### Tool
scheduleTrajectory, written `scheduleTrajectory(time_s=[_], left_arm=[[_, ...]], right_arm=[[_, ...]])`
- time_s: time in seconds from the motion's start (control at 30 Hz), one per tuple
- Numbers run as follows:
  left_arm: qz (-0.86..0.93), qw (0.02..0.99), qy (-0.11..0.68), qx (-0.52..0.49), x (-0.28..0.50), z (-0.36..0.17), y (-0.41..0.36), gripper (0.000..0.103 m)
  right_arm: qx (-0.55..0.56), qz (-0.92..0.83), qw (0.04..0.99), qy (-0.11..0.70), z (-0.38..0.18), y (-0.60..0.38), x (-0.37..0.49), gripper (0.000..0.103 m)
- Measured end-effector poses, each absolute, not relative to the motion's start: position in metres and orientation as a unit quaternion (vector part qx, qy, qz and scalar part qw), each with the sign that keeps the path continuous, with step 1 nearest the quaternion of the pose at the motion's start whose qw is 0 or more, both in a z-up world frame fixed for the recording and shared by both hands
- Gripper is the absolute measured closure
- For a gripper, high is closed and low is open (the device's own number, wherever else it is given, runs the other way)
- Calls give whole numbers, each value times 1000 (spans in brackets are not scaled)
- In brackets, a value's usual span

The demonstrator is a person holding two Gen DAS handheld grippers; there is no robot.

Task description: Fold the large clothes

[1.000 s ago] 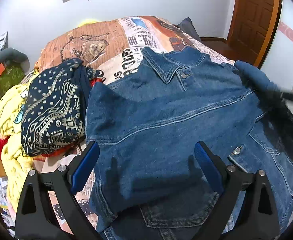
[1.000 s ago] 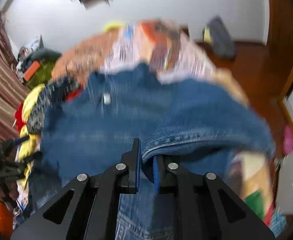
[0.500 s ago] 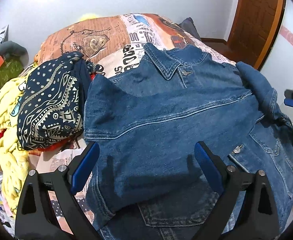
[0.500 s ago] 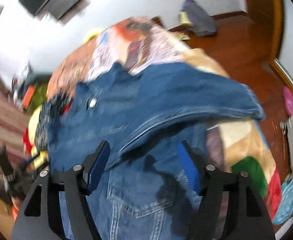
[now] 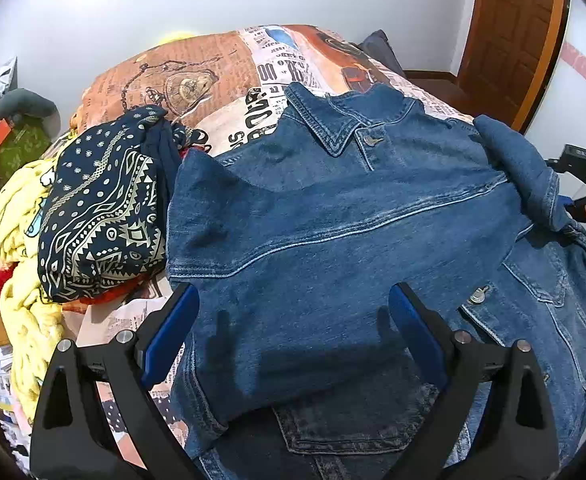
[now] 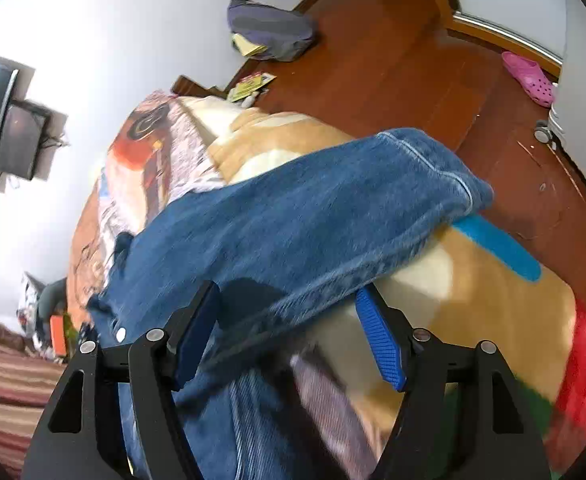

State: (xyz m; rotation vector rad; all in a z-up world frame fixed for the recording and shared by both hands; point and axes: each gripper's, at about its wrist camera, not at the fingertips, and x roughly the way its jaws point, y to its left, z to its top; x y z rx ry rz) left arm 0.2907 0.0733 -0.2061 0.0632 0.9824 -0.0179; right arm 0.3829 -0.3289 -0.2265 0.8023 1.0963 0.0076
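A blue denim jacket (image 5: 353, 240) lies front up on the bed, collar toward the far wall, with one side folded over its middle. My left gripper (image 5: 293, 328) is open and empty, hovering over the jacket's lower part. The jacket's right sleeve (image 6: 313, 216) lies folded across the body, its cuff at the bed's right side. My right gripper (image 6: 289, 340) is open and empty just in front of that sleeve; it also shows at the right edge of the left wrist view (image 5: 585, 184).
A bedspread (image 5: 221, 76) with newspaper print covers the bed. A navy patterned cloth (image 5: 101, 208) and yellow clothes (image 5: 17, 208) are piled at the left. On the wooden floor (image 6: 405, 68) lie a grey bag (image 6: 269, 28) and a pink shoe (image 6: 529, 76).
My right gripper held the sleeve shut a second ago, then opened and let it go on the jacket, and has drawn back and turned to the right. The left gripper stayed open in place.
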Motion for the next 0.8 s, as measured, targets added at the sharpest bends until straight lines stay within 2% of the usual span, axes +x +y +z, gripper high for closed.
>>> scheduleTrajectory(time_s=[0.17,0.23,0.43,0.6,0.8], left_arm=[[-5,883,468,33,290,-204,72,7],[-6,884,467,32,290,-202,73,7],[-10,889,457,29,289,-195,75,7],[-9,894,446,26,286,-187,78,7],[-1,900,436,17,278,-179,88,7]], right_arm=[[325,-18,799,505,-218,-331,394,84],[306,-18,815,492,-206,-331,393,89],[242,9,876,418,-136,-309,382,91],[188,97,909,358,-65,-253,373,91],[145,238,896,347,-29,-161,357,92]])
